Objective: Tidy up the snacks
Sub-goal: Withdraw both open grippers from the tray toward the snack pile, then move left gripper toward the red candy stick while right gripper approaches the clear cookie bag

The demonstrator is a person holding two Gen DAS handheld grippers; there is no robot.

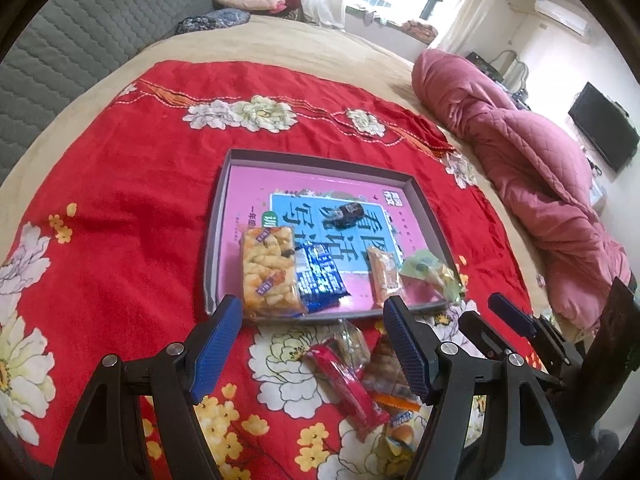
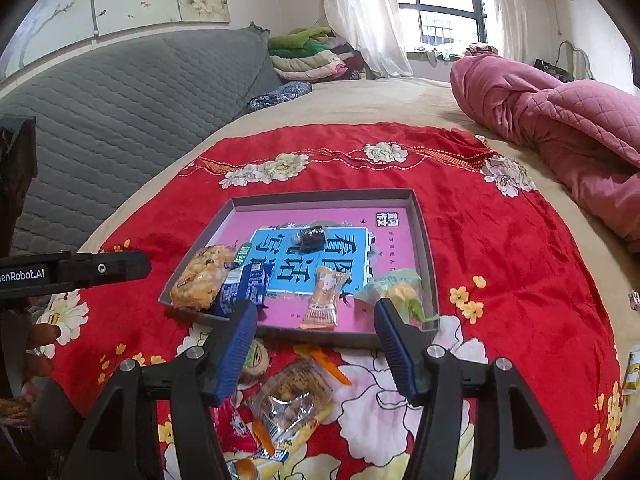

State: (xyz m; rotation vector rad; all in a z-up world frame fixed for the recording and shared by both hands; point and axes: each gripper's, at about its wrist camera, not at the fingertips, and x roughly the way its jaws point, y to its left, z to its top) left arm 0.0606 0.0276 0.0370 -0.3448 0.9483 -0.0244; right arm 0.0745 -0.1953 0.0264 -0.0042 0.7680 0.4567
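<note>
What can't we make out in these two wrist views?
- Left wrist: orange-striped clear snack packet, partly hidden by the left gripper.
- Right wrist: round pale-green-labelled snack, half behind the right gripper.
- Both: grey shallow cardboard tray, printed text mostly covered by snacks.
- Right wrist: bottom-edge packets cut off.

Left gripper (image 2: 80,270) side: "enRobot.AI"
Book (image 2: 320,256) cover in tray: large characters "看图说话写话", seen upside down
</note>
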